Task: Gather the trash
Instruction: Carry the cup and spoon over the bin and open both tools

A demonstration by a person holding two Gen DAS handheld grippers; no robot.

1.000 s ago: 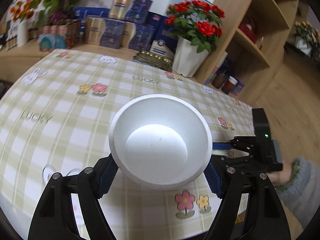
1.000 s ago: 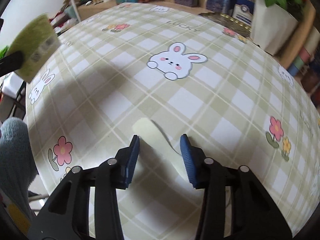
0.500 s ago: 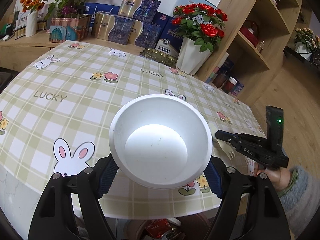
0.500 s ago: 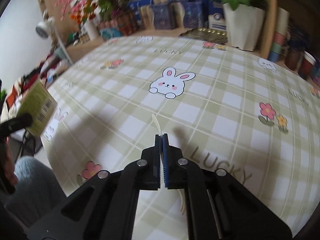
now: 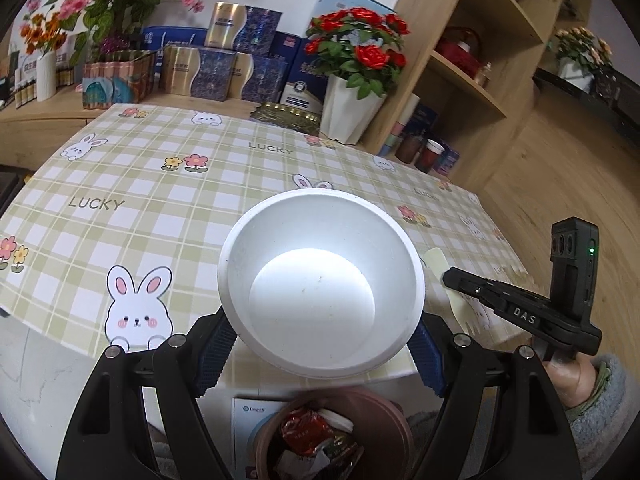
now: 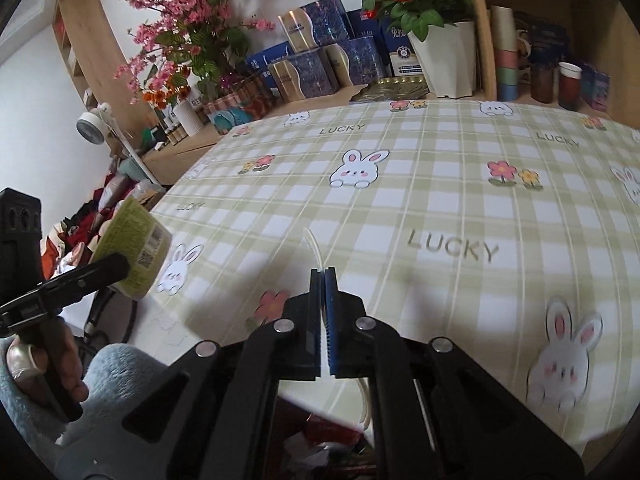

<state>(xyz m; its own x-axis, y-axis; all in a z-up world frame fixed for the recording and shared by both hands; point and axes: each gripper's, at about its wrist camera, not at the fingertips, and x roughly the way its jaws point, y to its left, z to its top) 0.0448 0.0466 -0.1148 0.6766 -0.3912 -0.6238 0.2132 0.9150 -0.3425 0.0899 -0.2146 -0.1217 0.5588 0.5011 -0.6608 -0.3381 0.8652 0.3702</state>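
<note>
My left gripper (image 5: 320, 348) is shut on a white foam bowl (image 5: 320, 280), empty inside, with a green label on its outside (image 6: 136, 244). It holds the bowl in the air over the table's near edge, above a brown trash bin (image 5: 332, 436) with wrappers in it. My right gripper (image 6: 324, 274) is shut on a pale plastic fork (image 6: 314, 246), held edge-on above the table edge. In the left wrist view the right gripper (image 5: 450, 278) and fork (image 5: 438, 262) are just right of the bowl.
The table (image 5: 160, 200) has a green checked cloth with rabbits and flowers. Boxes (image 5: 224, 64), flower vases and a white pot of red roses (image 5: 352, 112) stand at the far side. A wooden shelf (image 5: 472, 60) stands at the right. A paper sheet (image 5: 248, 420) lies by the bin.
Both grippers have drawn back from the table toward its near edge, the left with the bowl. The right gripper closed on the fork and lifted it. The bin has come into view below.
</note>
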